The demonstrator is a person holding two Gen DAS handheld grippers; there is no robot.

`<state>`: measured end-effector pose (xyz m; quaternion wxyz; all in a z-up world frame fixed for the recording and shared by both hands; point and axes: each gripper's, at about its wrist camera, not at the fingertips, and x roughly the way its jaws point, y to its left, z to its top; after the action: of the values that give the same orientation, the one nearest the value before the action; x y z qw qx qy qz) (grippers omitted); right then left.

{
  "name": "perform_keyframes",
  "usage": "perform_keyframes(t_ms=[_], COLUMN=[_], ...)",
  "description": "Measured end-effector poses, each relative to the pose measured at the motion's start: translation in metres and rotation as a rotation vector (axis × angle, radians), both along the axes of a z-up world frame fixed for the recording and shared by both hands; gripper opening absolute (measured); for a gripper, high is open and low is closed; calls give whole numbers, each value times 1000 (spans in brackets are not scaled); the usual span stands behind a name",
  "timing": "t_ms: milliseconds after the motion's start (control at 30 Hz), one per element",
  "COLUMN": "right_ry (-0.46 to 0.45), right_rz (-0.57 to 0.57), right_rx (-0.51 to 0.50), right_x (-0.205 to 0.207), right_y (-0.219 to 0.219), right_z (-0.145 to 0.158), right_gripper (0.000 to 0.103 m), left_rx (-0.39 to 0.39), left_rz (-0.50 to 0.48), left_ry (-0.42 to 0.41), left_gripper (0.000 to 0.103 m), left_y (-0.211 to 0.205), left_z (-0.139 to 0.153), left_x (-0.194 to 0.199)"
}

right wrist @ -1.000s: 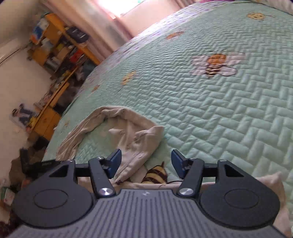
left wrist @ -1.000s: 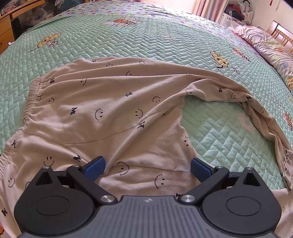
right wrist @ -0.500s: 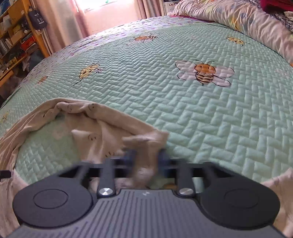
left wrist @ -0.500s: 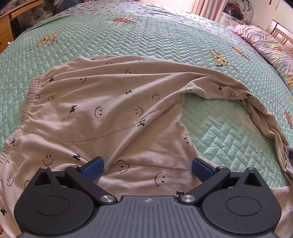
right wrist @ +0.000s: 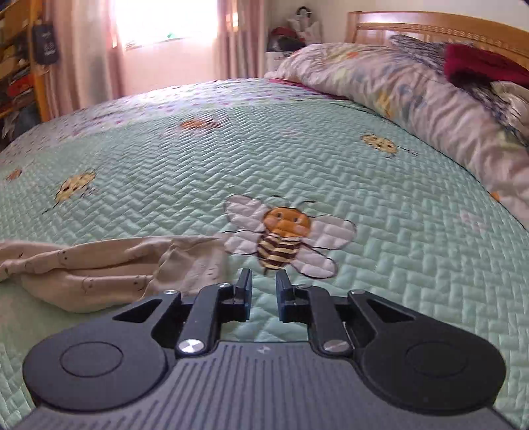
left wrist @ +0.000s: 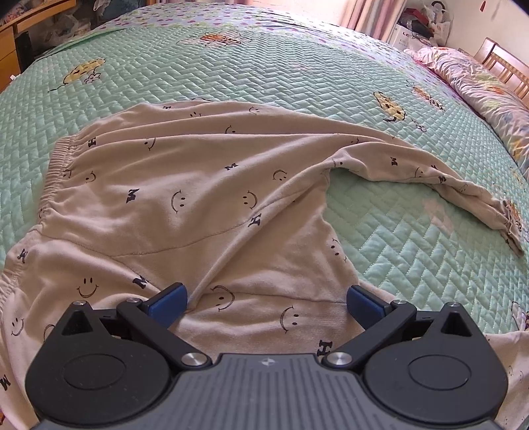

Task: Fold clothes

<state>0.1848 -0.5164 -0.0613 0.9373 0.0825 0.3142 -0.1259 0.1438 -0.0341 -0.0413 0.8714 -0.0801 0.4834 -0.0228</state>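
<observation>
A mint-green quilted bedspread (left wrist: 271, 76) with a herringbone stitch covers the bed, scattered with embroidered yellow bees and, toward its far edge, small purple dots. One large bee appliqué (right wrist: 284, 238) with white wings and a striped body lies in the middle of the right wrist view. Along the right side of the bed lies a rumpled floral duvet (right wrist: 413, 89), with a dark red garment (right wrist: 479, 66) on top of it near the wooden headboard (right wrist: 429, 26). Pink curtains (right wrist: 89, 56) frame a bright window (right wrist: 165, 20). A wooden shelf unit (right wrist: 20, 56) crammed with items stands at the left, and bags (left wrist: 426, 23) are piled in the far corner.
</observation>
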Motion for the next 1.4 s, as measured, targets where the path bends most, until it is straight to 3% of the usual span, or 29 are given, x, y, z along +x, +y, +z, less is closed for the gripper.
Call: perform_keyframes(t_ms=[100,233,367,433,567,600,767,833,933,1133,1267,1367,1400], right_ry=[-48,-59,-45,-33,-4,-9,-15,-18,-60,-114,-306,-314,-250], right_rz=[93,161,136,142,105,94,60,48,16,-16,158,253,194], right_rx=[105,-21,-99,-93,-100,-77,19,43,167,541,595,542,500], right_x=[-9,5,25,33,39,37,34,32,26,44,40,23,19], right_y=[9,52,71,75,74,70,48,41,18,-35,-48,-62,-70], right_z=[3,3,-9,-14,-22,-23,-22,-20,-11,6,48,52,42], right_gripper=[23,35,59,59,53,43,16,13,12,11,11,12,13], left_rx=[6,12,8,5,1,0,-4,-6,-13,-17,-53,-53,-49], left_rz=[11,13,9,7,3,2,-2,-1,3,7,20,21,20], left_ry=[1,2,4,3,-3,-5,-6,-6,-4,-2,-3,-5,-5], left_gripper=[102,102,102,102,102,102,102,102,102,102,102,102,102], left_y=[-1,-1,0,1,1,2,2,3,3,4,10,10,9], left_z=[0,0,0,-1,-2,-2,-2,-1,-1,-1,1,0,0], left_x=[1,1,2,2,2,2,2,2,3,3,2,1,1])
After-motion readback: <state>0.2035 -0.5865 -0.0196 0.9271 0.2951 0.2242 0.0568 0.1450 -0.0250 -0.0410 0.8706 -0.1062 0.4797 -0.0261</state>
